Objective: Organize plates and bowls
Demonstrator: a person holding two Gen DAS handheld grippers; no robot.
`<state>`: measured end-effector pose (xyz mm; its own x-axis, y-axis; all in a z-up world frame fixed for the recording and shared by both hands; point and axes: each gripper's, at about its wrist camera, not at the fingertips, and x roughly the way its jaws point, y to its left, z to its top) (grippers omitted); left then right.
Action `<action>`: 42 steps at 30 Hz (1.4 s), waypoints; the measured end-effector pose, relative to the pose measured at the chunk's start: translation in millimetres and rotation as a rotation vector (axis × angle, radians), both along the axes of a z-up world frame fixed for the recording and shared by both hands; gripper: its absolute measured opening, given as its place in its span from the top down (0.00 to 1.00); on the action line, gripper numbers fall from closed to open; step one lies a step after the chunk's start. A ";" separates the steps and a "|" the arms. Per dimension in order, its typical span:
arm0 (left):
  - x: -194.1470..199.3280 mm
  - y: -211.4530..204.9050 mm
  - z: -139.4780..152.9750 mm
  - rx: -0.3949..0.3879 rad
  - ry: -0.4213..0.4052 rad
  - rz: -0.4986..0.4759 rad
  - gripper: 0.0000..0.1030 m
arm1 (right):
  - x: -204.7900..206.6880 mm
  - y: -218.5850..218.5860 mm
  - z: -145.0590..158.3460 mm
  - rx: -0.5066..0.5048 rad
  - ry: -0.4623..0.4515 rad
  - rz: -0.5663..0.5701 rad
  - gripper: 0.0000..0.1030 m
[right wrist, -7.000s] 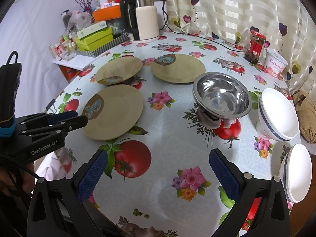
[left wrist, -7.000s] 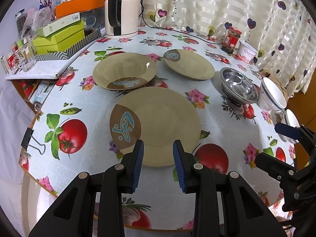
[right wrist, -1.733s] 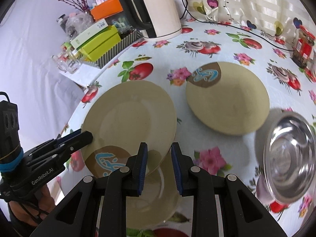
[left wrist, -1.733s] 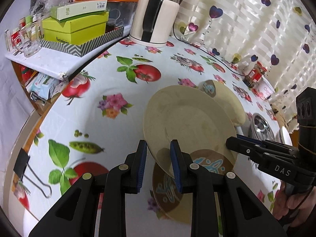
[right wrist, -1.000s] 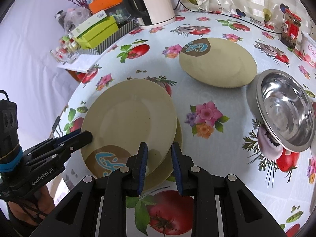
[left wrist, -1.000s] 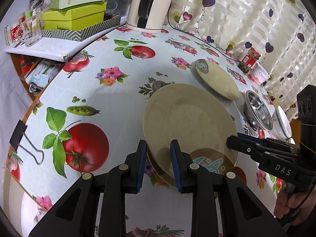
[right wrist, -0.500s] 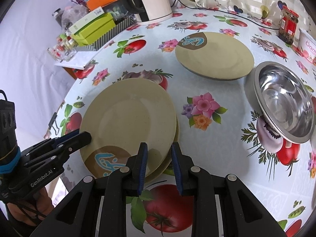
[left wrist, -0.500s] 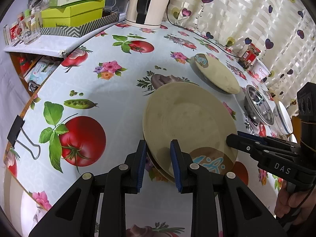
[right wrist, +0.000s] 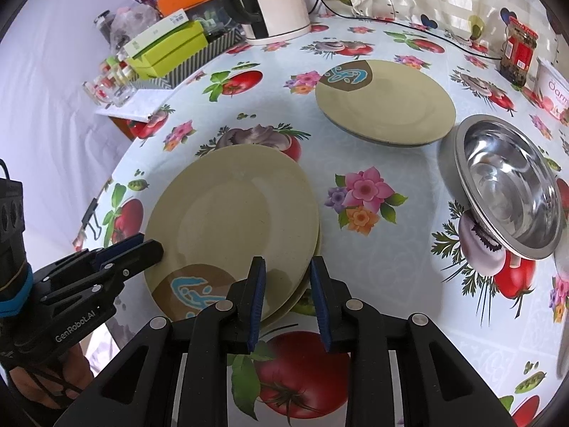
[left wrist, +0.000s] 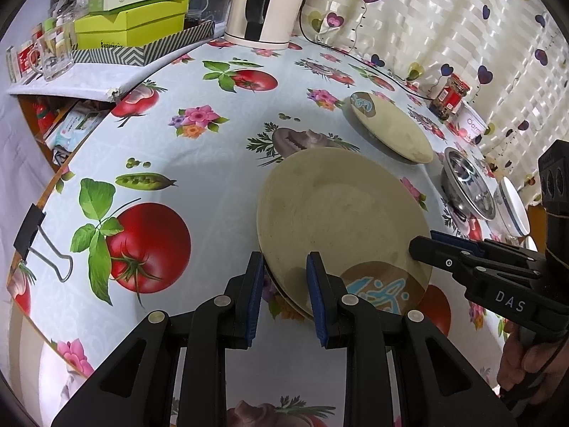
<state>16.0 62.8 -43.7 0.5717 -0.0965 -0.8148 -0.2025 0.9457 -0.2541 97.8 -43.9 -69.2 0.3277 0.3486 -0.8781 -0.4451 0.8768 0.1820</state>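
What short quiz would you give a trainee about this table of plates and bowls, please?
1. True or false: the top plate rests on a second plate.
2. What sits just right of the far plate in the right wrist view? A glass mug; B steel bowl; C green box.
3. Which grippers have the top plate's rim between their jaws?

Key: 1 true. 2 B. 3 both: the left gripper and the right gripper, whose jaws are opening with the rim between them.
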 end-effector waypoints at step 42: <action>1.9 -40.9 58.9 0.033 -0.093 -0.083 0.75 | -49.3 -63.1 40.4 0.039 -0.115 -0.042 0.60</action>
<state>18.0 21.9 15.1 0.6364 -0.1207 -0.7618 -0.1004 0.9663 -0.2370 48.5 -107.0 -28.8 0.4405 0.3657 -0.8199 -0.4276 0.8885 0.1666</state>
